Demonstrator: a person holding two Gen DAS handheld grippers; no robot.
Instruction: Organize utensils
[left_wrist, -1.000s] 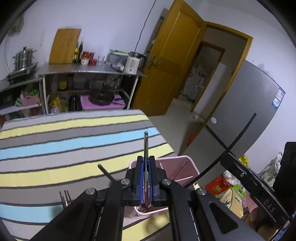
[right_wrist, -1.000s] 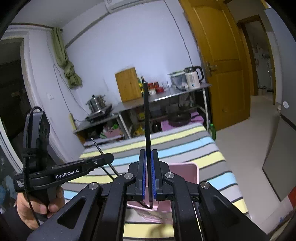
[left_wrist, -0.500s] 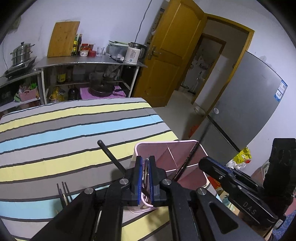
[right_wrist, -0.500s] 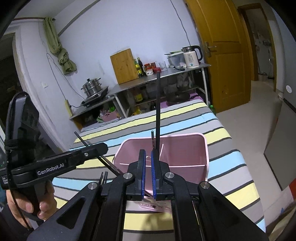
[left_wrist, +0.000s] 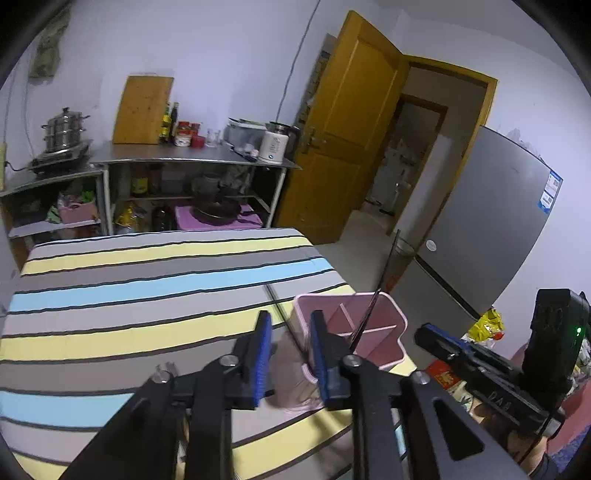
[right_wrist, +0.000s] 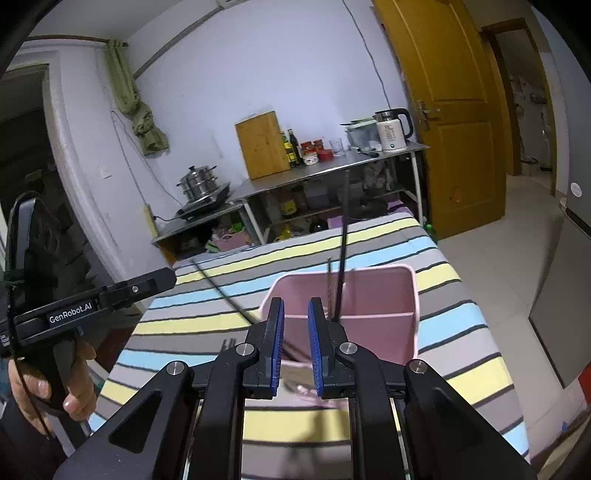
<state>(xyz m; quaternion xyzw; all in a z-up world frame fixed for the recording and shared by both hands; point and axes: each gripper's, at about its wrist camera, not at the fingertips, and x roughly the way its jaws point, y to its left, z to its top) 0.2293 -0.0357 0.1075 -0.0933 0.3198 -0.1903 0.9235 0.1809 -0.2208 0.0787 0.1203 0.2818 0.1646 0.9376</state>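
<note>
Two grippers, left (left_wrist: 290, 352) and right (right_wrist: 295, 341), have just been opening, nothing between them; utensils stand in the pink holder (right_wrist: 413, 295); a chopstick (right_wrist: 221, 291) at ten o'clock remains.

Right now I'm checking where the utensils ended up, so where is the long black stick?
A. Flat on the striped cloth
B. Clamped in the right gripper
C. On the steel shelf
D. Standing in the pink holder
D: the long black stick stands in the pink holder, clear of the right gripper, whose jaws have just been opening.

Dim, cool light; fisheye-warped edges
</note>
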